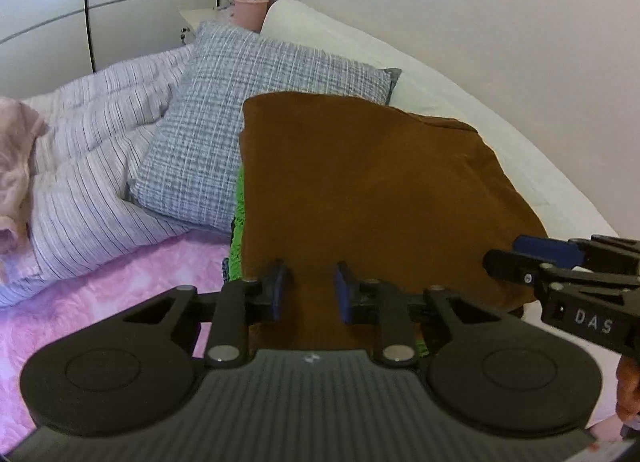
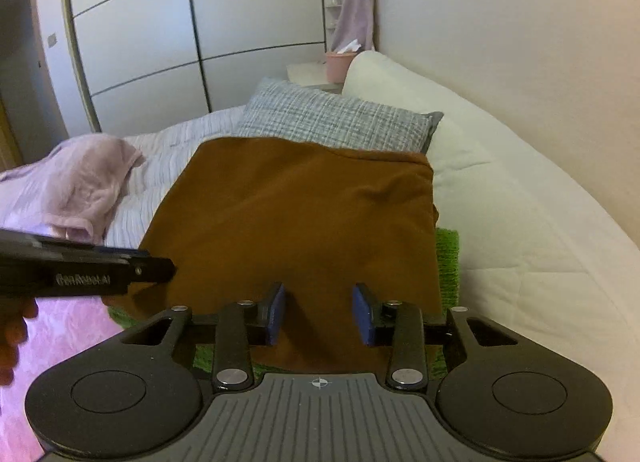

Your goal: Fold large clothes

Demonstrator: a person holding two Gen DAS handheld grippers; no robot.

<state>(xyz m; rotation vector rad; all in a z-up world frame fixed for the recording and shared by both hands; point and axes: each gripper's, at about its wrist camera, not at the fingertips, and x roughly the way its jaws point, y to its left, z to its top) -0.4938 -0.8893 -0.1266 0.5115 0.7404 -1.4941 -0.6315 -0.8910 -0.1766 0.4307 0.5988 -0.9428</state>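
Observation:
A brown garment [image 1: 372,197] lies folded into a flat rectangle on the bed, on top of a green cloth [image 1: 239,213] that peeks out along its edge. In the left wrist view my left gripper [image 1: 311,278] hangs over the garment's near edge, open, with nothing pinched between its blue pads. My right gripper [image 1: 504,256] reaches in from the right at the garment's corner. In the right wrist view the brown garment [image 2: 296,217] fills the middle. There my right gripper [image 2: 320,298] is open above its near edge, and my left gripper [image 2: 160,266] enters from the left.
A grey checked pillow [image 1: 244,113] lies behind the garment. A striped duvet [image 1: 100,149] and a crumpled pink garment [image 2: 88,185] are to the left. A pink fluffy blanket [image 1: 120,290] covers the near bed. A white padded headboard [image 2: 500,181] and the wall run along the right.

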